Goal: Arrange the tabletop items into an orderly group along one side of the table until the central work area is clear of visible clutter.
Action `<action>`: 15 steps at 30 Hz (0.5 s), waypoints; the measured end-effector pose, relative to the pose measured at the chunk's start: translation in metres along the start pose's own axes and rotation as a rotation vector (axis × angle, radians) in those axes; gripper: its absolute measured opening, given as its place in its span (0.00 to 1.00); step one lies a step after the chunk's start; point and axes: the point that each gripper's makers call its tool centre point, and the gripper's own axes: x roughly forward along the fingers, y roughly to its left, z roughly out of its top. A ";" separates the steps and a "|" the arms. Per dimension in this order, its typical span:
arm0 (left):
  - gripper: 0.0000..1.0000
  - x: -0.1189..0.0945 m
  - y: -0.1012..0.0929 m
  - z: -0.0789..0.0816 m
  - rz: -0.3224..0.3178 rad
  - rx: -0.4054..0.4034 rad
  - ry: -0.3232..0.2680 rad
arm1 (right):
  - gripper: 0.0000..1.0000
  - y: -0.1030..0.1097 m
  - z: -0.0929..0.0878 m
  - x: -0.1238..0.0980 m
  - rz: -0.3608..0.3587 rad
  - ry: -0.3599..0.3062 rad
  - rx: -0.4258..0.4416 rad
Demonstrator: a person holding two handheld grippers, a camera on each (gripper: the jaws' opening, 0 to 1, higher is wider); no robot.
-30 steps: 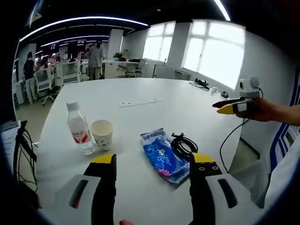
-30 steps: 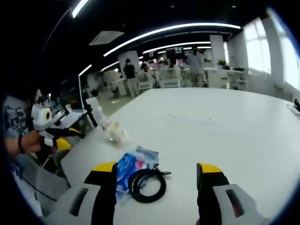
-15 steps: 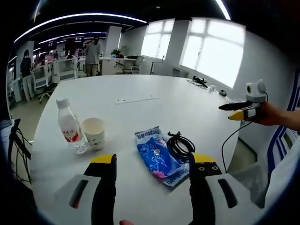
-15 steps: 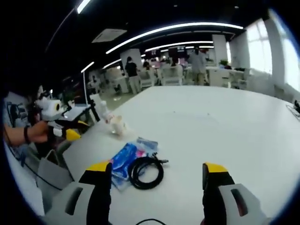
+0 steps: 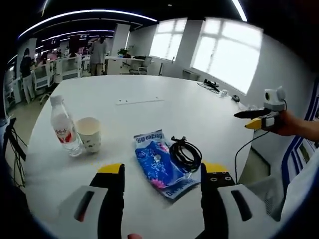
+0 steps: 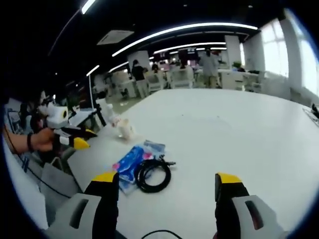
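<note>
Both grippers hang above the white surface [image 5: 164,104], neither touching anything. The left gripper [image 5: 160,174] has its fingers spread wide and empty, as does the right gripper [image 6: 167,185].

The items lie near one edge of the surface. A bottle [image 5: 63,126] stands upright with a paper cup [image 5: 89,134] just beside it. Well apart from these, a blue packet [image 5: 158,163] lies flat, and a black cable coil [image 5: 185,155] rests partly on it. In the right gripper view the cable [image 6: 152,174] lies nearest that gripper, with the packet [image 6: 128,163] touching it on the far side.

Risks, as judged:
- The cable overlaps the packet, so lifting either may drag the other.
- The coil may unwind if pinched by one loop.
- The cup looks light, and a nudge to the bottle could tip it.
- The items sit close to the edge, so a sideways push may send them off.
</note>
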 end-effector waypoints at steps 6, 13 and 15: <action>0.61 0.009 -0.009 -0.002 -0.007 -0.013 0.004 | 0.79 0.003 -0.005 0.004 0.014 0.008 0.005; 0.60 0.020 -0.026 -0.003 -0.021 -0.014 0.024 | 0.78 -0.002 -0.016 0.000 0.015 0.017 0.011; 0.60 0.023 -0.031 -0.002 -0.023 -0.012 0.024 | 0.78 -0.003 -0.018 -0.006 0.019 0.017 0.022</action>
